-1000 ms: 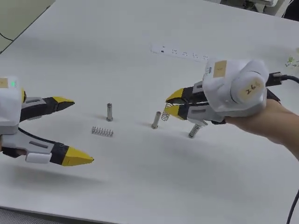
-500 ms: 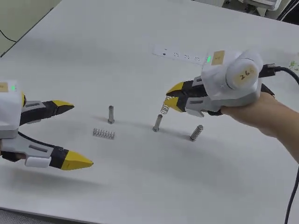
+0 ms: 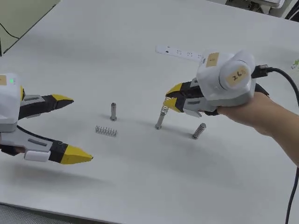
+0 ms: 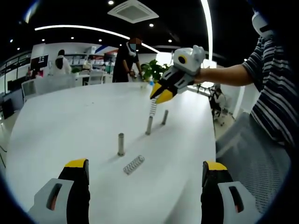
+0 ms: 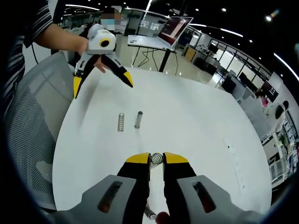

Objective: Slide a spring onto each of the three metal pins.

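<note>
The spring (image 5: 157, 158) between the tips of the right gripper (image 5: 157, 160) is mostly hidden by them. Behind its jaws, the left gripper (image 3: 79, 129) is cut off.

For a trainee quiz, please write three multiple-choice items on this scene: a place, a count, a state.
1. The loose spring lies: A) on the table beside the bare pin B) on a pin C) in the air
2. Pins wearing a spring that no gripper holds: A) none B) one C) three
3. Jaws of the left gripper: A) wide open B) shut on a pin C) shut on a spring
Answers: 1A, it lies flat there. 2B, the right-hand pin; the right gripper holds a second spring at the top of the middle pin. 3A, nothing between them.
</note>
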A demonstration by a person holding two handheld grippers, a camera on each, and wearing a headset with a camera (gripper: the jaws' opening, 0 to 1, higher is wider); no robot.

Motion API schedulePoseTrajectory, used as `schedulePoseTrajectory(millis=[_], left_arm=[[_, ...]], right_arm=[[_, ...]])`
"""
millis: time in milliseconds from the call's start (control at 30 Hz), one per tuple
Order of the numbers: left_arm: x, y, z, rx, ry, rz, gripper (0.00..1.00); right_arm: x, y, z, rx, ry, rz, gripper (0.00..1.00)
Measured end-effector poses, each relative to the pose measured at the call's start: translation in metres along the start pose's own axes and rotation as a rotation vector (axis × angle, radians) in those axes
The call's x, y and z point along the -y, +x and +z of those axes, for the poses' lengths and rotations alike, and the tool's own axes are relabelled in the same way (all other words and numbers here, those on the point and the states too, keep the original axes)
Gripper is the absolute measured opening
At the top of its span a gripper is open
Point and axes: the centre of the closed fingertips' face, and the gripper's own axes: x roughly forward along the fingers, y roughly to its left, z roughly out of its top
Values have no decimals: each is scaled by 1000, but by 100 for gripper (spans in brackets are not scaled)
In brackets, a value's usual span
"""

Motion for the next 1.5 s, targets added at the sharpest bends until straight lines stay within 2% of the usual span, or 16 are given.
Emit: schedulePoseTrajectory(millis=[433,1000,1267,1500], left_arm=[[-2,-1,0,2,-4,4,98],[-1,-2,-2,-7,-5,6,98],[-1,-3,-3,-8,-7,11,98],[-2,-3,-1,-5,-10,11,98]], right_arm=[[-2,11,-11,-23,6,18,7],[-15,37,-40,-91,21,53,8],[-21,42,-47,-111,17,54,8],[-19,41,-45,-97,39,43,9]])
